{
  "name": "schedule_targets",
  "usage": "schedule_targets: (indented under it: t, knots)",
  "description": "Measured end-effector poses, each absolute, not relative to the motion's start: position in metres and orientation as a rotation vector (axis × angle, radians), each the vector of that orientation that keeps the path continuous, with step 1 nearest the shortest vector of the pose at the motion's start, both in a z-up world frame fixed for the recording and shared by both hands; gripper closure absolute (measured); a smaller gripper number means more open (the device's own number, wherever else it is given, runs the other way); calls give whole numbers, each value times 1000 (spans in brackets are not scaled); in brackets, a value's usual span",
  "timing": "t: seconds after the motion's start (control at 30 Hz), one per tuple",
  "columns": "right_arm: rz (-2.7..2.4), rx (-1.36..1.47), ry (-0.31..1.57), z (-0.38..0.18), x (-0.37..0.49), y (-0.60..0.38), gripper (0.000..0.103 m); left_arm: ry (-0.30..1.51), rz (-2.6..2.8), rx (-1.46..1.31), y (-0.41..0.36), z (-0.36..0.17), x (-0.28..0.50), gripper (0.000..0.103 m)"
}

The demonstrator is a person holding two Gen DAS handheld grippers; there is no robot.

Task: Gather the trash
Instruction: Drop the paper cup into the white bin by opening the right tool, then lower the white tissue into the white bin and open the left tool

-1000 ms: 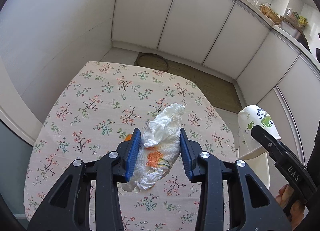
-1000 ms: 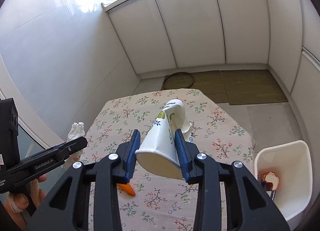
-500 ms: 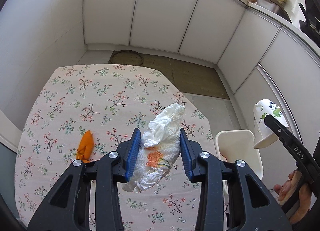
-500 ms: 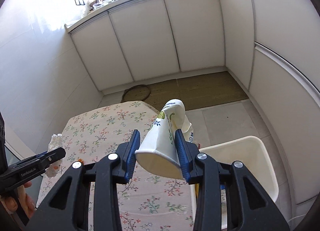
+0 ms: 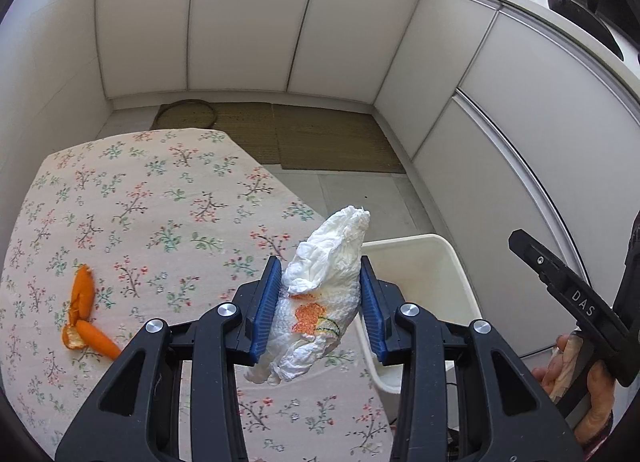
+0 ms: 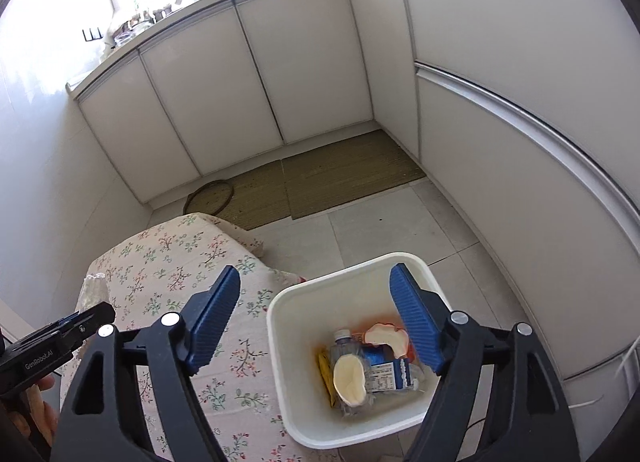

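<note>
Leftmost, orange peel pieces [image 5: 82,316] lie on the floral tablecloth [image 5: 160,213], and just right of them the left gripper [image 5: 318,308] clamps a crumpled, orange-stained white tissue [image 5: 320,294] above the table's edge, beside the white bin [image 5: 444,262]. Further right, the right gripper [image 6: 316,320] hangs with its jaws spread wide and nothing between them, directly over that bin [image 6: 276,326], where a paper cup [image 6: 350,378], a plastic bottle [image 6: 344,342] and other scraps lie at the bottom.

White tissue [image 5: 326,290] with orange stain, floral tablecloth [image 5: 152,213], orange peel [image 5: 82,316], white bin [image 6: 288,342]
</note>
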State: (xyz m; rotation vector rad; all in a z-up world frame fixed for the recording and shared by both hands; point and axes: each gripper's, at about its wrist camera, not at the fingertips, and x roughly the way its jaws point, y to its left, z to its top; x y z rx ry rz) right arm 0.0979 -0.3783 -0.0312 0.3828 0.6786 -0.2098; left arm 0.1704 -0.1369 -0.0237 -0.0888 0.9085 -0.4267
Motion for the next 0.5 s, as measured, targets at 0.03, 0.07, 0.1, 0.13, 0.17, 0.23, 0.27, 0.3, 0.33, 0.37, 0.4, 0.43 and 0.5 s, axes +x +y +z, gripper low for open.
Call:
schedule_targets:
  t: [0.03,0.07,0.1,0.13,0.17,0.23,0.27,0.3,0.33,0.37,0.4,0.43,0.5]
  knots:
    - [-226,385,674,-31,94,-385,24,910,-442,-89,-145,-25,169,66]
    - [-242,384,670,-31,91,-390,23,912,-456,-89,-152,-26,169,66]
    - [-266,379,666,-31,87,-398,21,915,-468,-91,-158,-28,168,66]
    - [-284,372,665,-32,83,-403,19,917,-485,-96,-165,-29,167,66]
    - [-304,364,665,-33,80,-409,19,916,-499,-99,-172,-30,166,66]
    - [-343,354,672,-36,74,-418,16,912,-523,-92,-186,-32,164,66]
    - [-355,353,676,-38,72,-423,16,908,-536,-87,-193,-32,163,66]
    - [-370,351,682,-40,69,-428,16,904,-552,-84,-201,-34,161,66]
    - [-385,345,688,-43,67,-432,16,903,-568,-81,-208,-35,160,66]
    - [-397,336,693,-45,65,-436,16,903,-580,-80,-214,-37,159,66]
    - [-411,324,700,-46,64,-439,16,903,-592,-80,-219,-39,158,66]
    - [-424,312,706,-48,63,-442,16,905,-603,-81,-224,-42,158,66]
    - [-444,297,717,-51,63,-446,16,915,-619,-85,-234,-46,159,66]
